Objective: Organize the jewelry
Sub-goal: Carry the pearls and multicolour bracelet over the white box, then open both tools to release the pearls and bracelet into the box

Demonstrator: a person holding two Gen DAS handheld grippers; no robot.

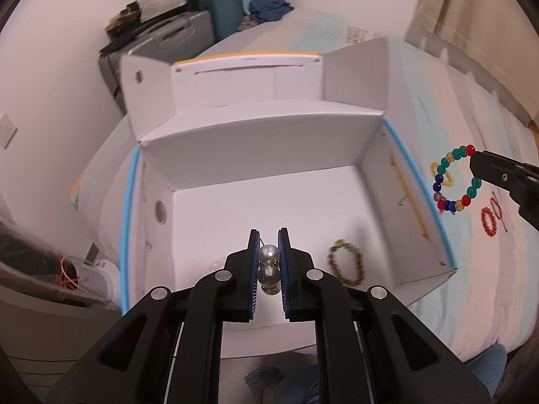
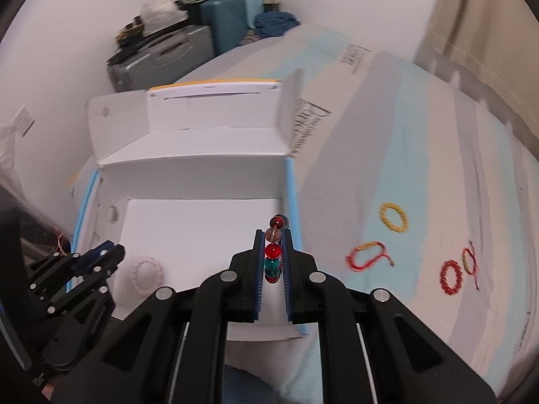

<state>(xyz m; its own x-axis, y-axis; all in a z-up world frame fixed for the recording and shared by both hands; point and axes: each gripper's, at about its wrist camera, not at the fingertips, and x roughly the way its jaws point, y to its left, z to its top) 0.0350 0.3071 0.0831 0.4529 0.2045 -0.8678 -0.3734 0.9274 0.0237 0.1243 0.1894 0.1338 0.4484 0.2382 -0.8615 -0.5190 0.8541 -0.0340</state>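
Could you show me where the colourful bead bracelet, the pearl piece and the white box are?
Colourful bead bracelet (image 1: 453, 178): left wrist view, a teal bead on its loop.
Pearl piece (image 1: 268, 252): left wrist view, the upper pearl.
White box (image 1: 256, 148): left wrist view, its far inner wall.

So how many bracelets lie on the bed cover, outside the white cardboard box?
4: a yellow beaded loop farthest, a red-and-yellow cord loop nearest the box, a red beaded ring, a red-yellow one beside it. Others may be hidden.

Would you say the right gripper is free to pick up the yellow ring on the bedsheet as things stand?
Probably not yet: the right gripper is shut on a beaded bracelet. Nothing covers the yellow ring, so the way looks free afterwards.
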